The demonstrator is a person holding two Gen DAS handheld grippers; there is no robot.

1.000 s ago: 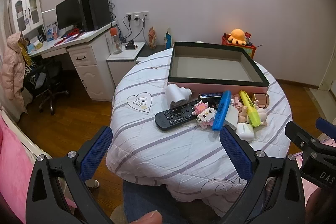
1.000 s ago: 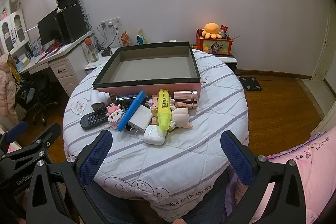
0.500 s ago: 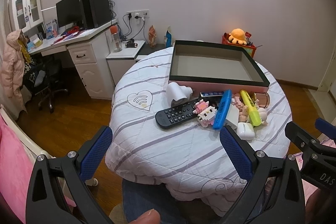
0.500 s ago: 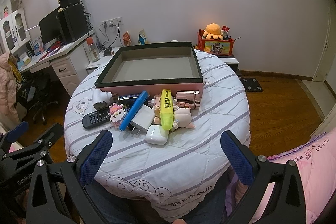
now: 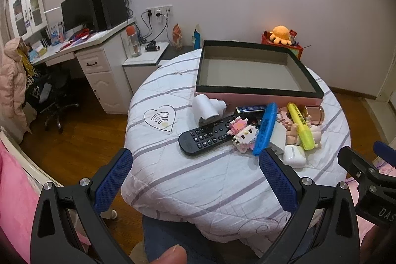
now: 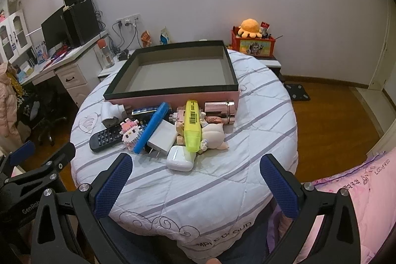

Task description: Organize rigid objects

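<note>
A pile of small objects lies on the round quilted table [image 6: 210, 180] in front of an empty pink box with a black rim [image 6: 170, 93]. In the pile are a black remote [image 5: 205, 137], a pink block figure [image 6: 131, 132], a blue bar [image 6: 151, 130], a white charger [image 6: 160, 137], a yellow highlighter [image 6: 191, 125], a white earbud case [image 6: 179, 158], a pig figurine [image 6: 214, 134], a rose-gold cylinder [image 6: 220, 110] and a white plug [image 5: 208, 108]. My left gripper [image 5: 195, 177] and right gripper [image 6: 195, 180] both hang open near the table's front edge, holding nothing.
A white desk [image 5: 81, 48] with a monitor and speakers stands at the left, with a black office chair [image 5: 54, 95] before it. A red toy box with an orange plush [image 6: 252, 41] sits behind the table. Pink bedding [image 6: 358, 184] is at the right. Wooden floor surrounds the table.
Both grippers have drifted slightly closer to the table, so the pile looks a little larger. Nothing on the table has moved, and both grippers stay open.
</note>
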